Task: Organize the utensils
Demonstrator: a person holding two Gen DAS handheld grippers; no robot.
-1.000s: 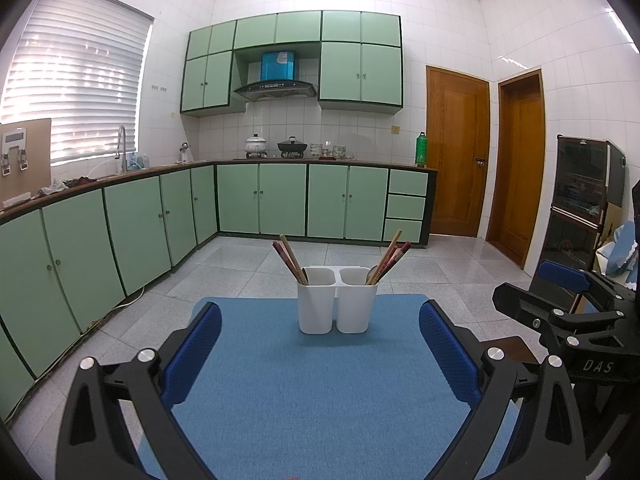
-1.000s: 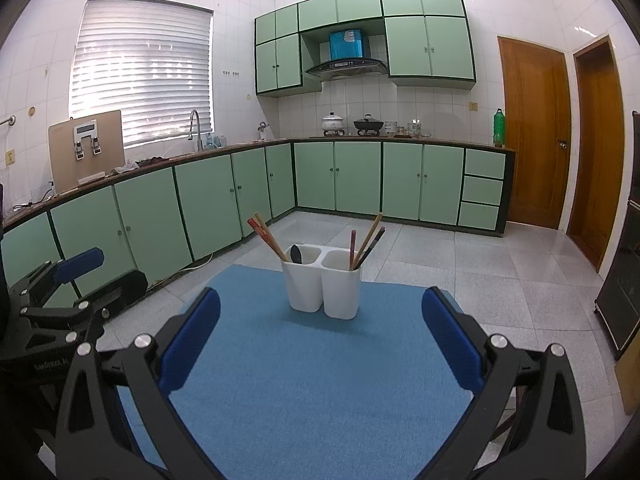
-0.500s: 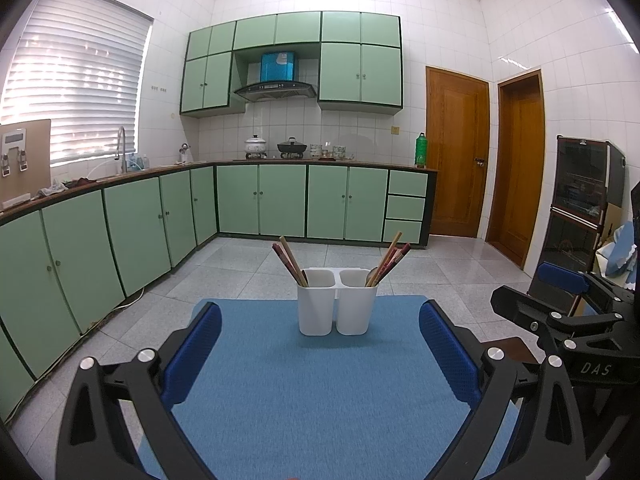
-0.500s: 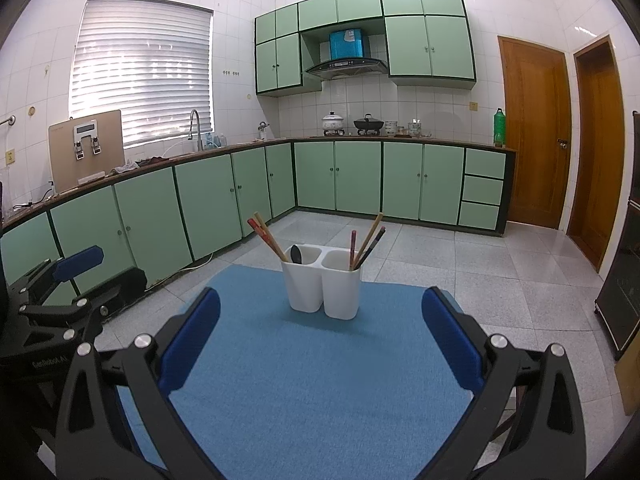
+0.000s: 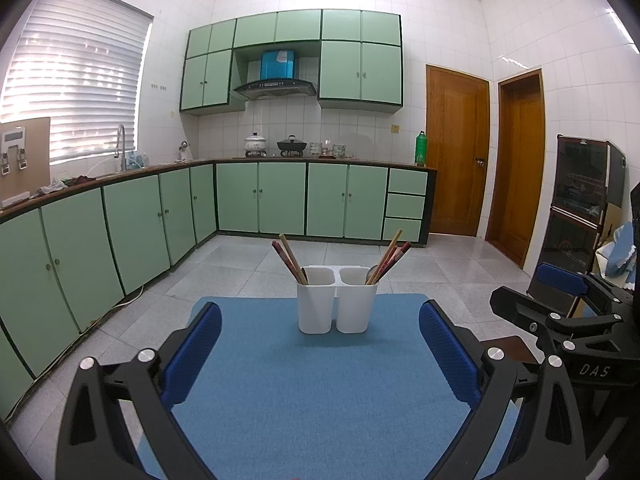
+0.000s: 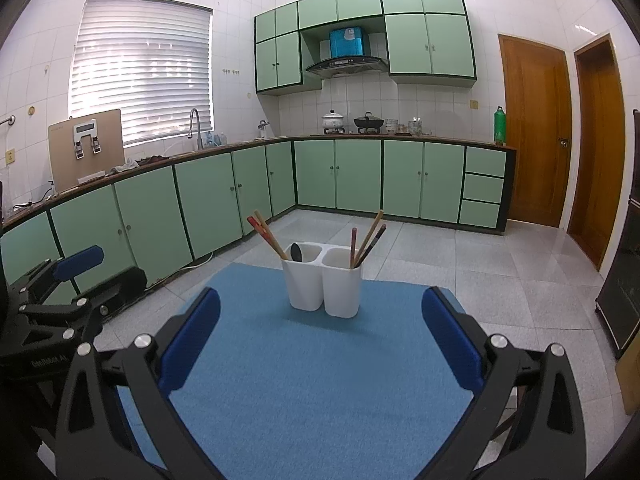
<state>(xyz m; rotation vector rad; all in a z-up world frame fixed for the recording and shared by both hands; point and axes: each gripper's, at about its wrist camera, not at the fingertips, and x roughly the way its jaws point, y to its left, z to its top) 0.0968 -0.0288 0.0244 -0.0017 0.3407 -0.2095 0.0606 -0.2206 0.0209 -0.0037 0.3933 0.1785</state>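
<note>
Blue felt-like mat (image 5: 320, 380) covers the table in the left wrist view, and near its far edge stands a white two-cup utensil holder (image 5: 337, 300), upright. Chopsticks (image 5: 289, 257) lean out of its left cup and more chopsticks (image 5: 390, 255) fan from the right cup beside a spoon bowl (image 5: 371, 273). The left gripper (image 5: 320, 354) hovers low with its jaws spread wide and nothing between them, squared on the holder, probably to keep it centred. The other tool shows at the right edge.

In the right wrist view the right gripper (image 6: 320, 340) is likewise wide and empty, well short of the holder. A dark spoon (image 6: 296, 252) sits in the left cup. All utensils stand in cups, none on the mat; whether sorting is due or finished cannot be told.
</note>
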